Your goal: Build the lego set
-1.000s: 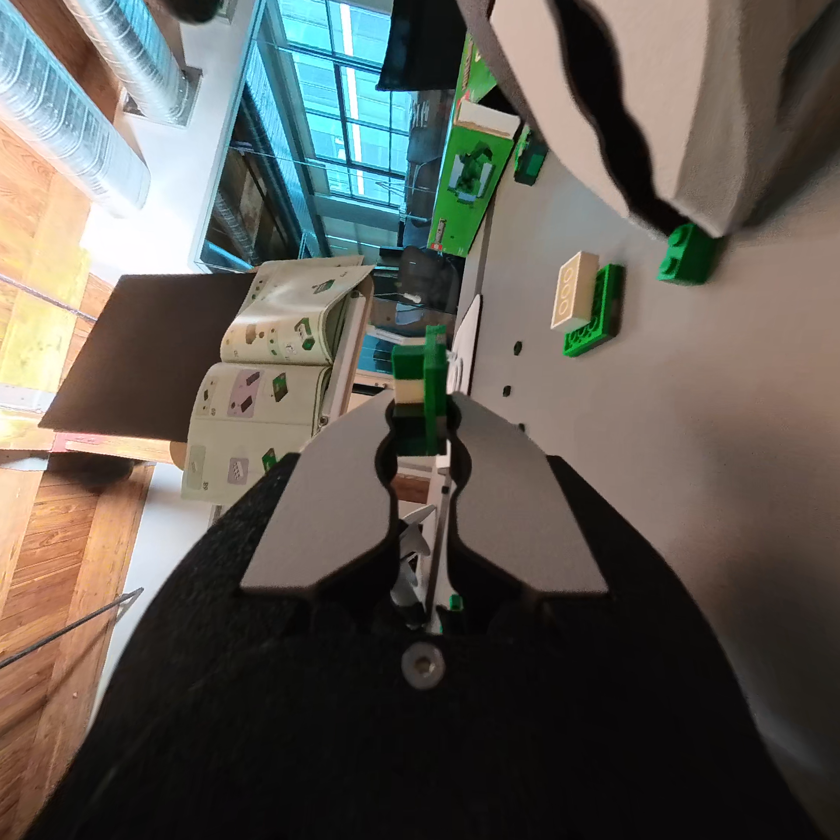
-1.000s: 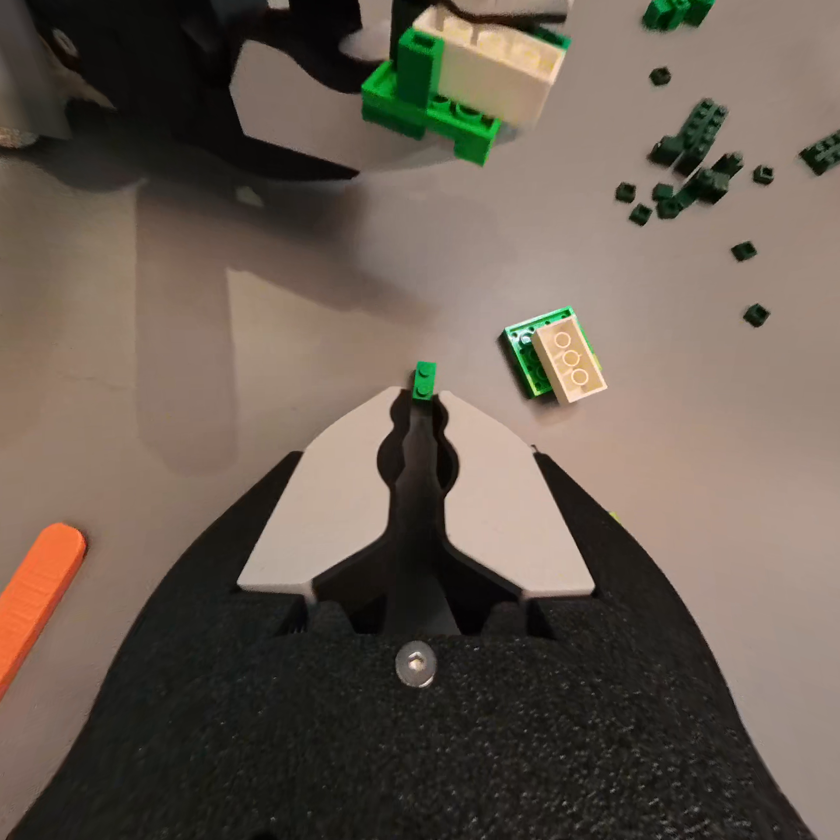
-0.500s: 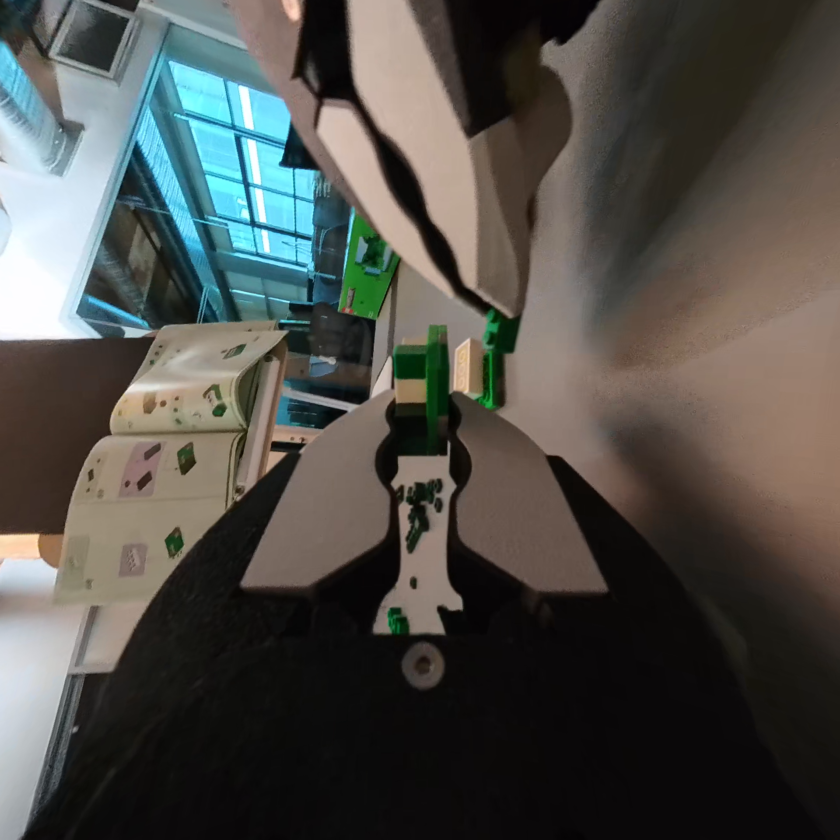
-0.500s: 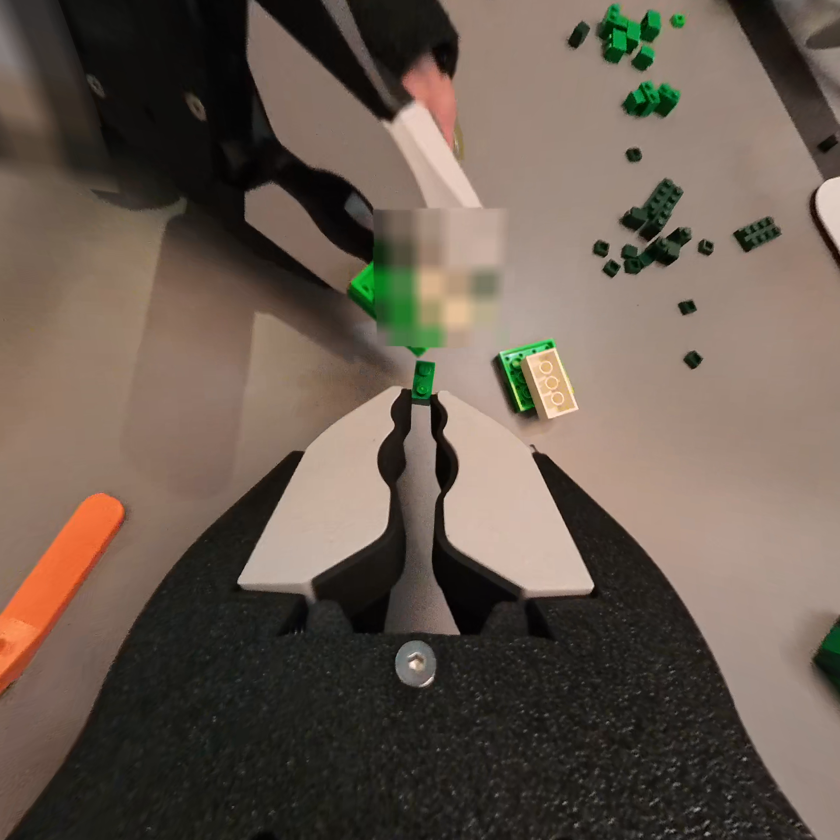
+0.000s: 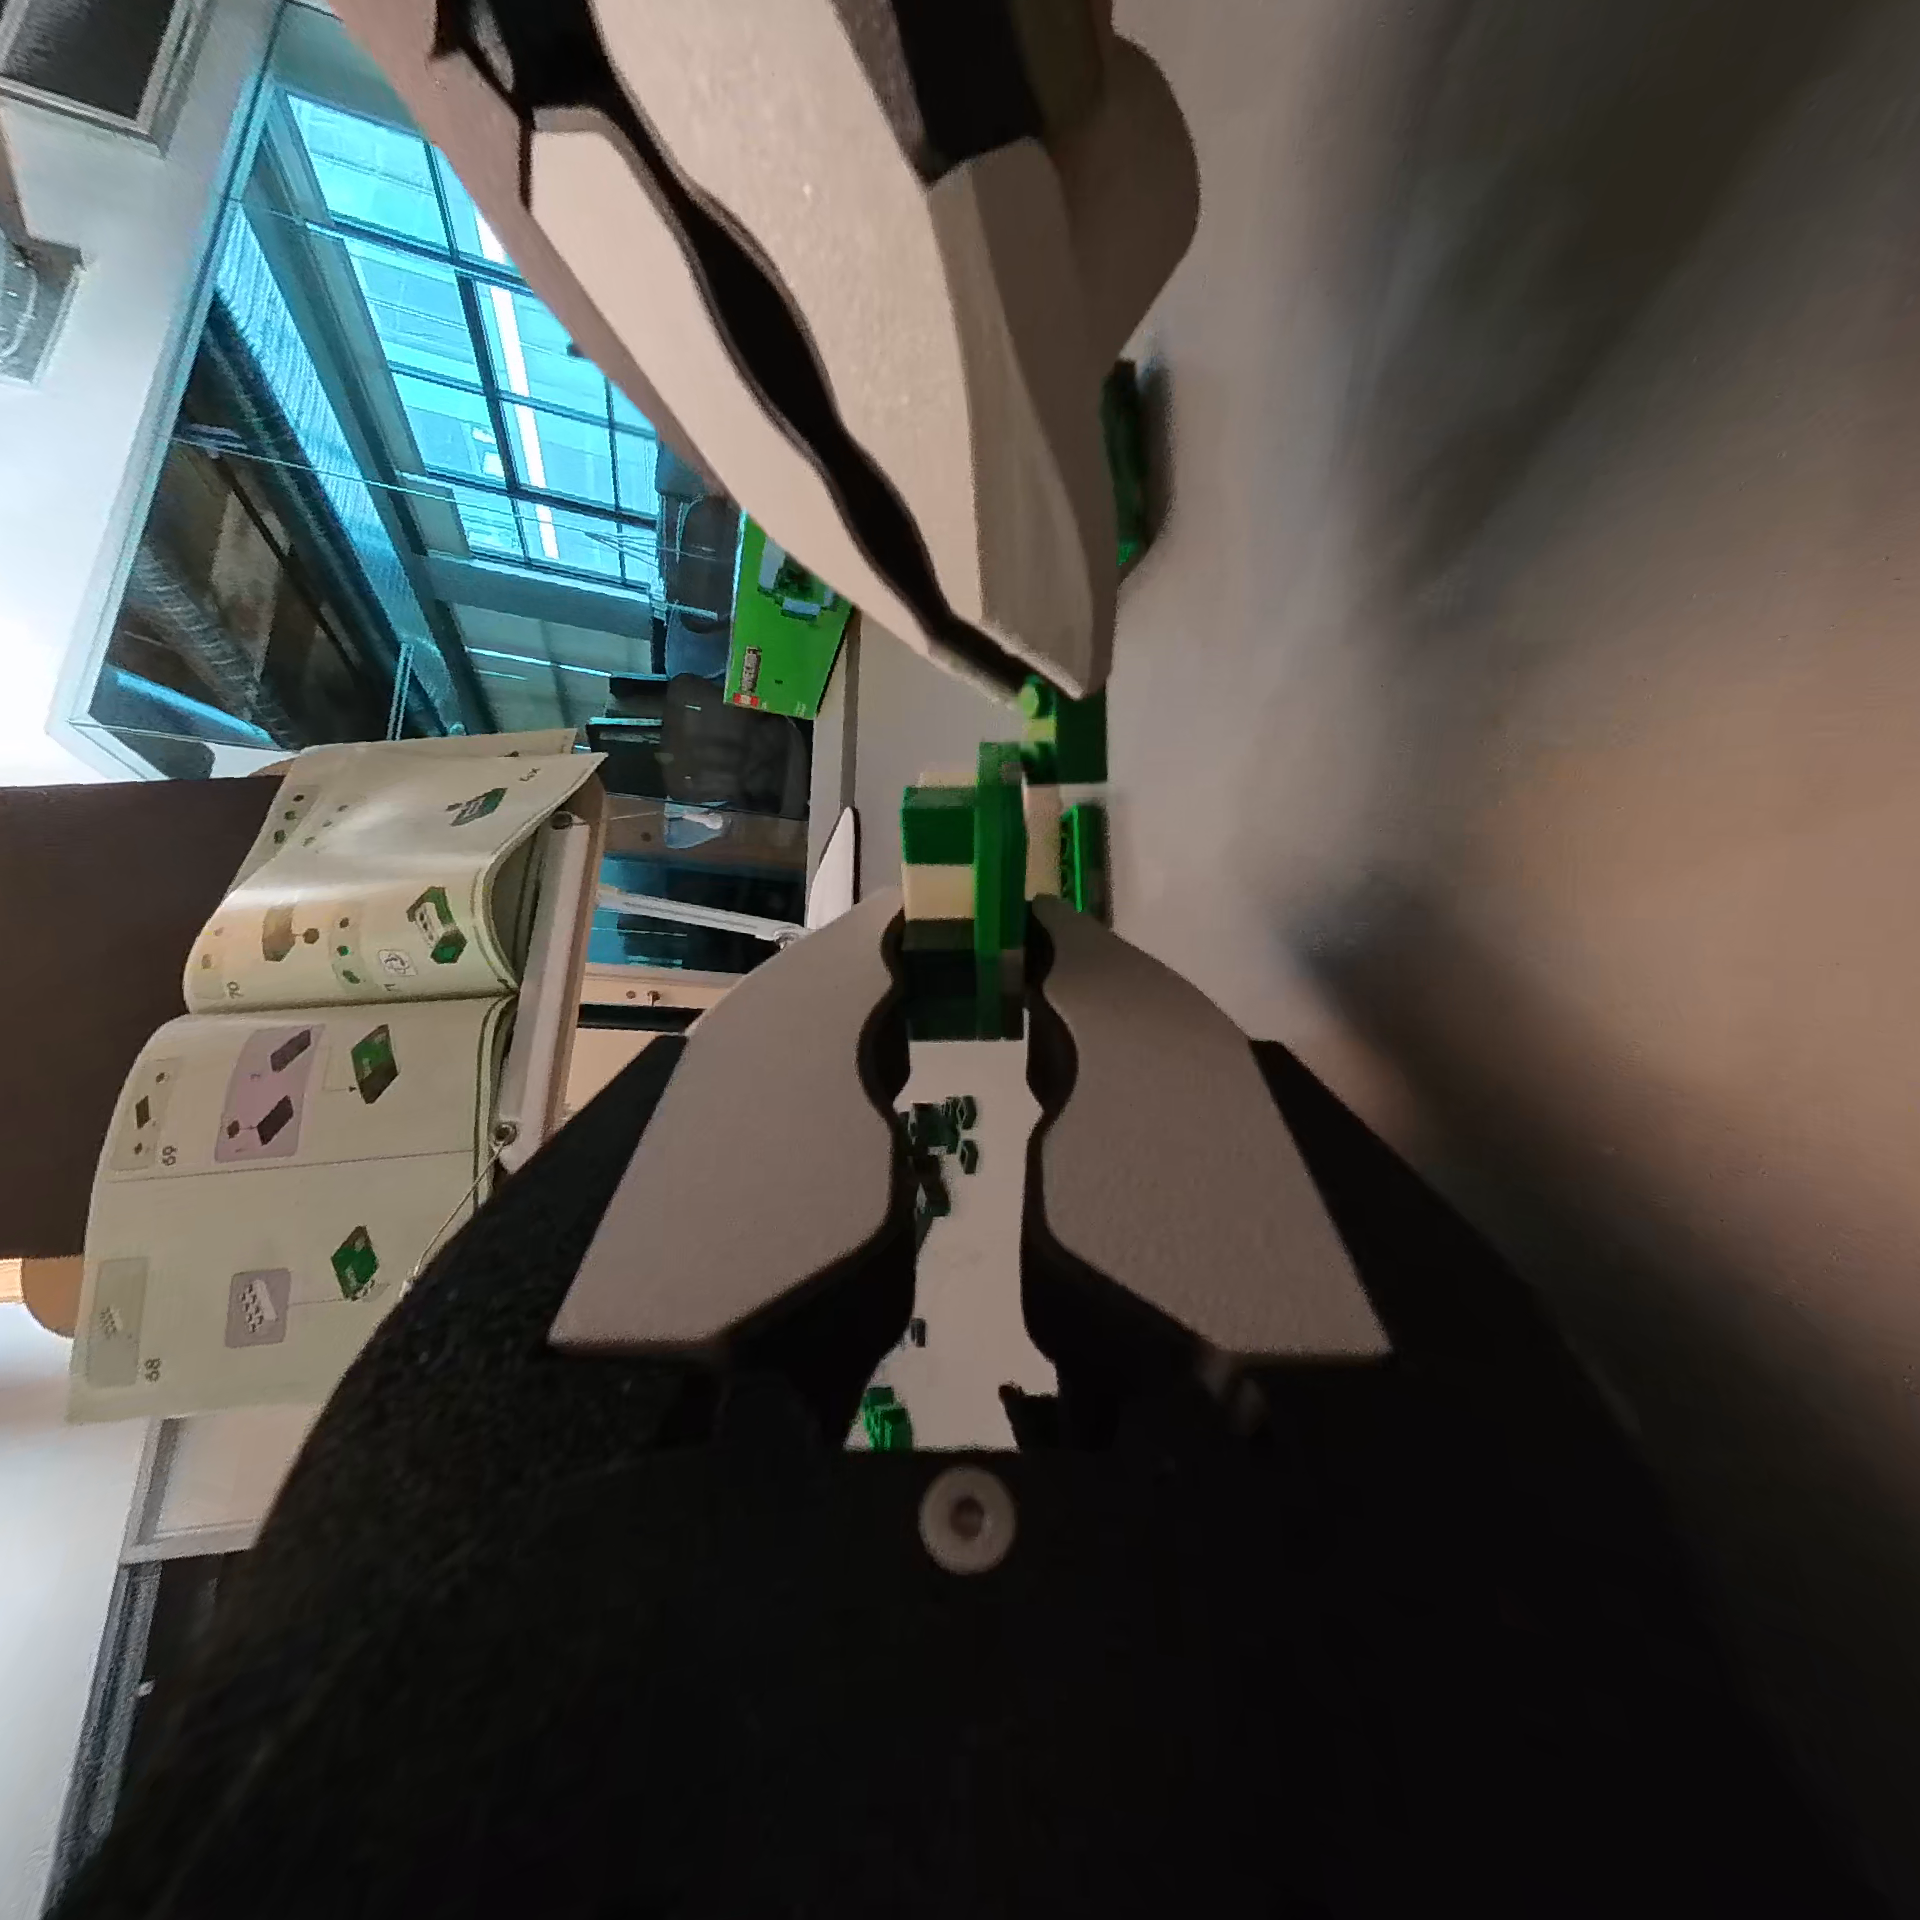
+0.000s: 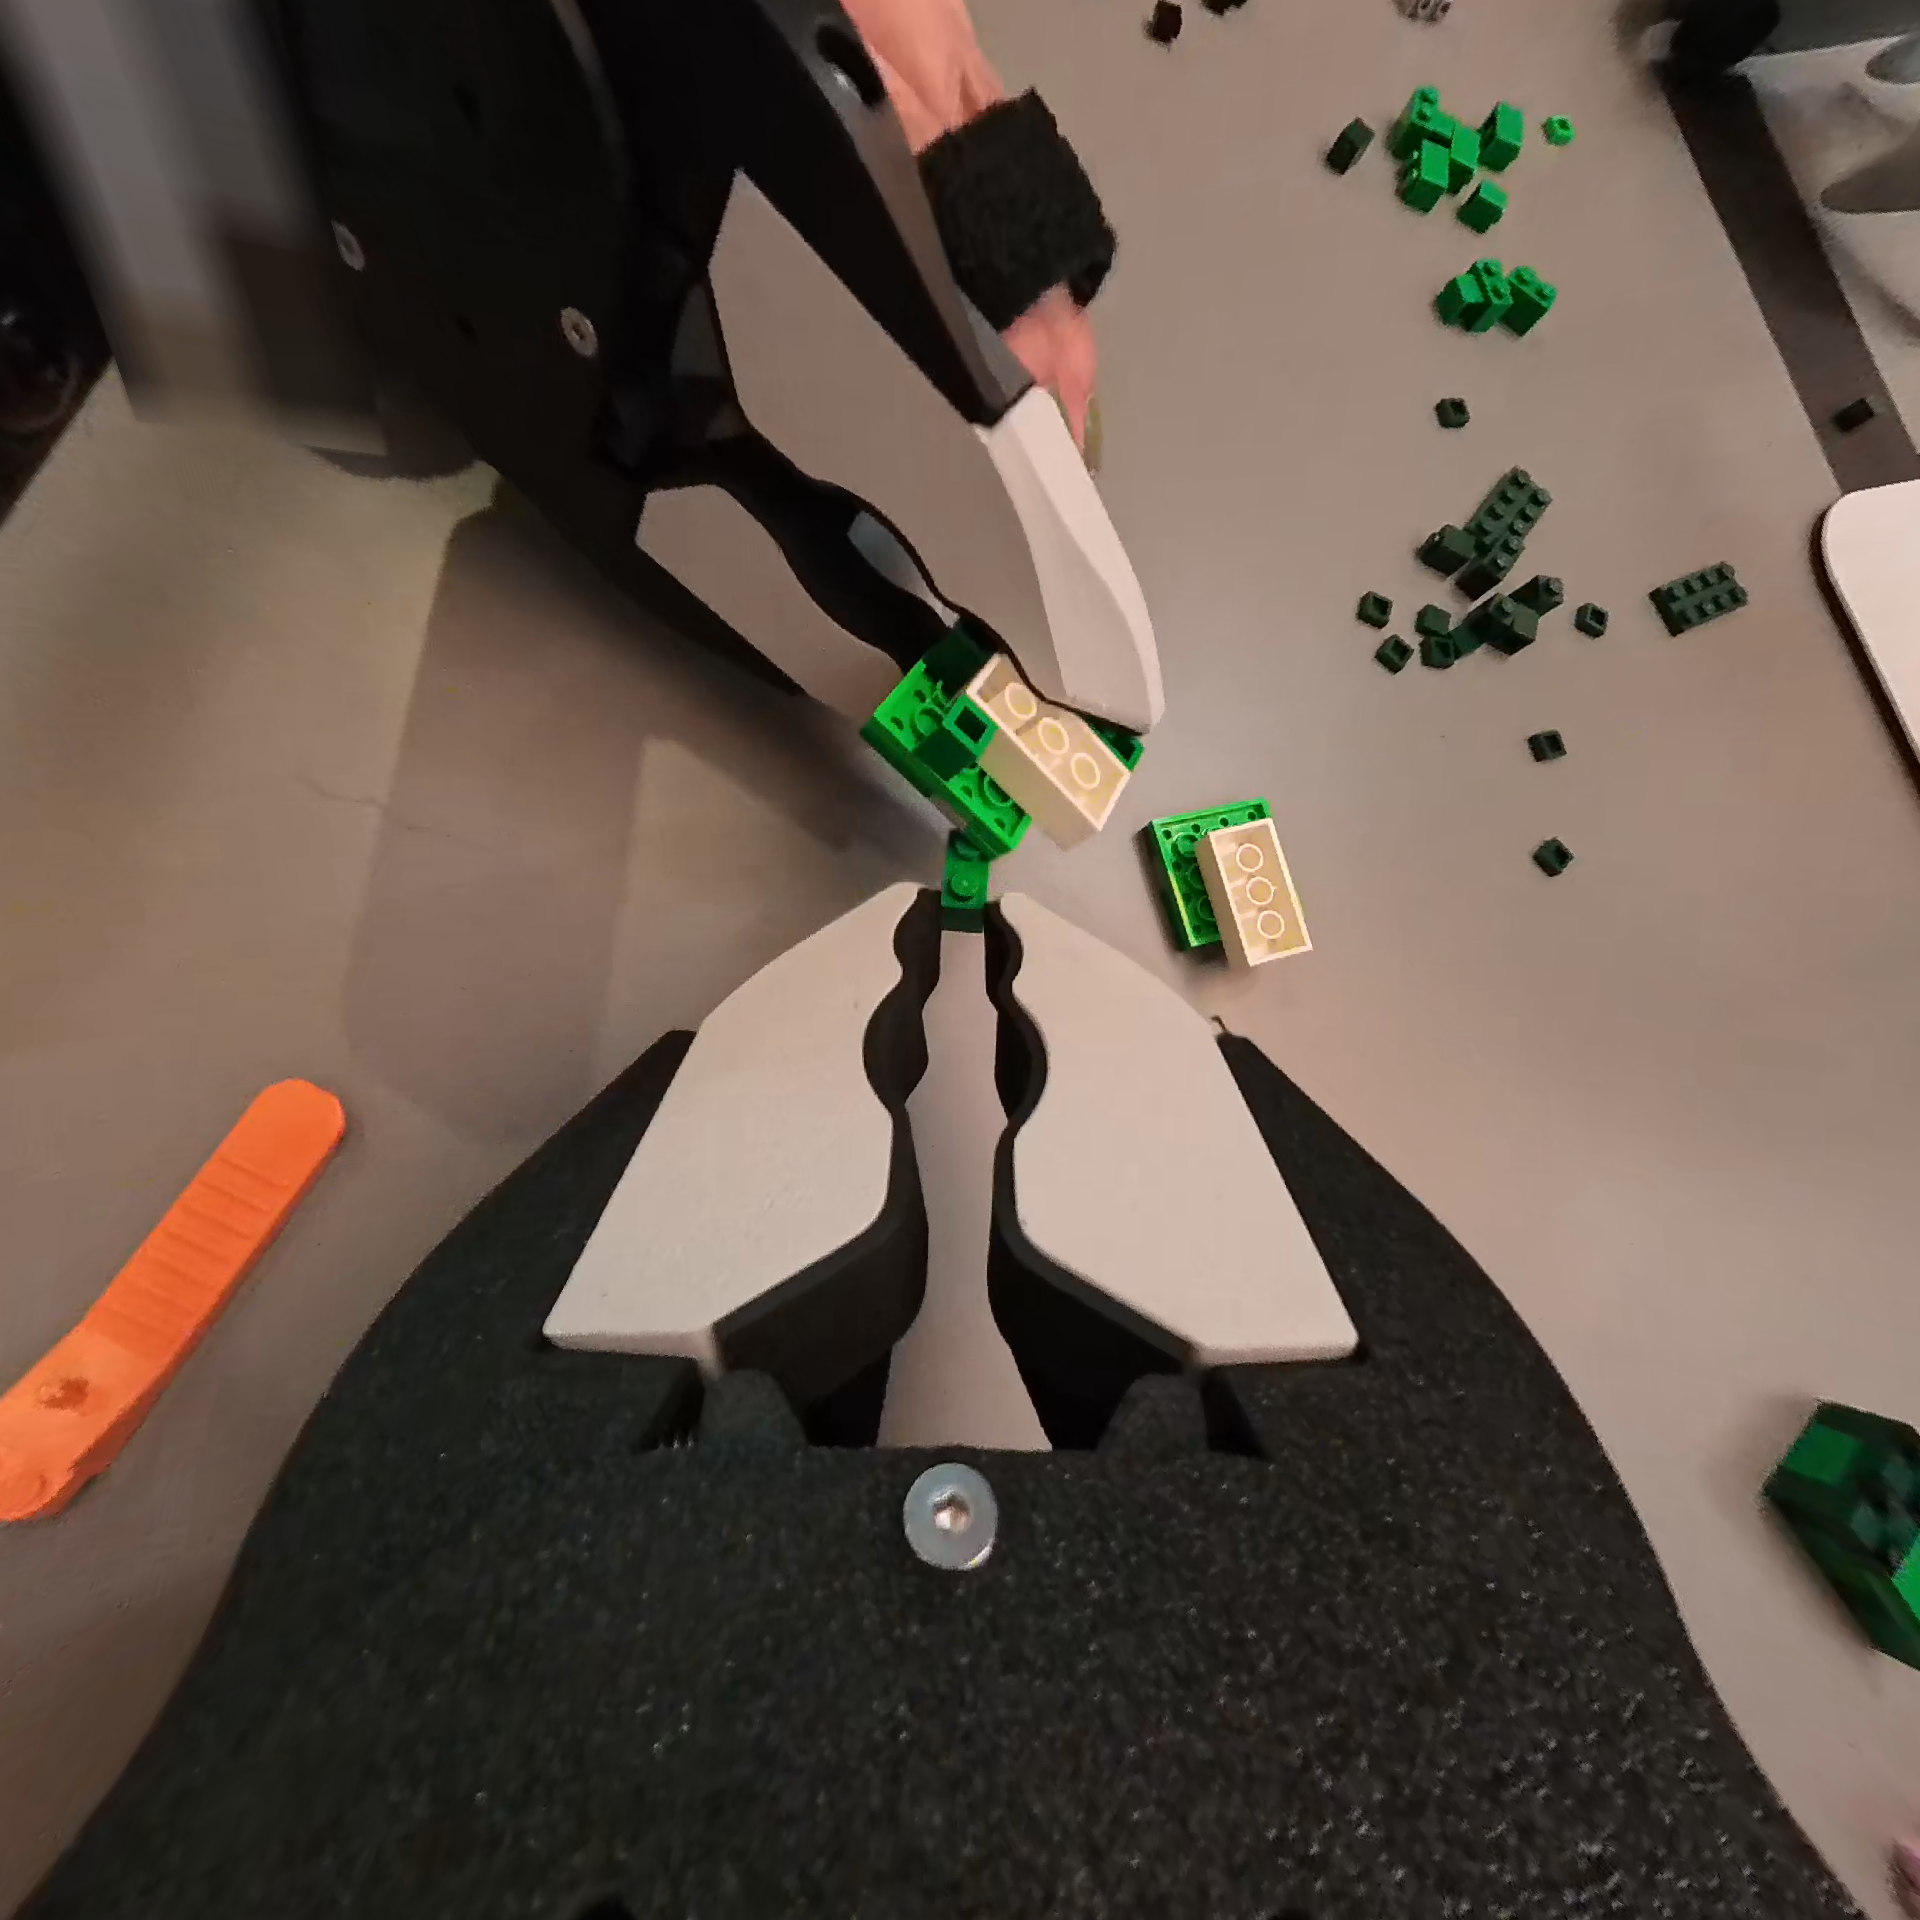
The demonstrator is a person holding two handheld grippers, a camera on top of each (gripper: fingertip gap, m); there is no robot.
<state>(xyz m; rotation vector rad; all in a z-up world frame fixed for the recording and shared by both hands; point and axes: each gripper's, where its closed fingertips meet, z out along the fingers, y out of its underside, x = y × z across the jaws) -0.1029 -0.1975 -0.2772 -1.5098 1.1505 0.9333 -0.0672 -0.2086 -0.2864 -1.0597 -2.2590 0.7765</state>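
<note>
Now: left gripper (image 5: 966, 914) clamping green/cream build (image 5: 961, 883), right gripper (image 6: 961, 904) pinching small green piece (image 6: 964, 878); booklet (image 5: 332, 1039) w/ print.

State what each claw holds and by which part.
Left claw grips the green-and-cream brick assembly by its inner end, across the stacked layers. Right claw pinches the small green piece by its near end.

Right gripper (image 6: 964, 906) pinches at its tips, pointing to 12 o'clock; left gripper (image 6: 1023, 707) clamped, reaching in from 11 o'clock

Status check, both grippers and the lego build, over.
Left gripper shut on green-and-cream brick assembly. Right gripper shut on small green plate, tip at assembly. Nothing between.
</note>
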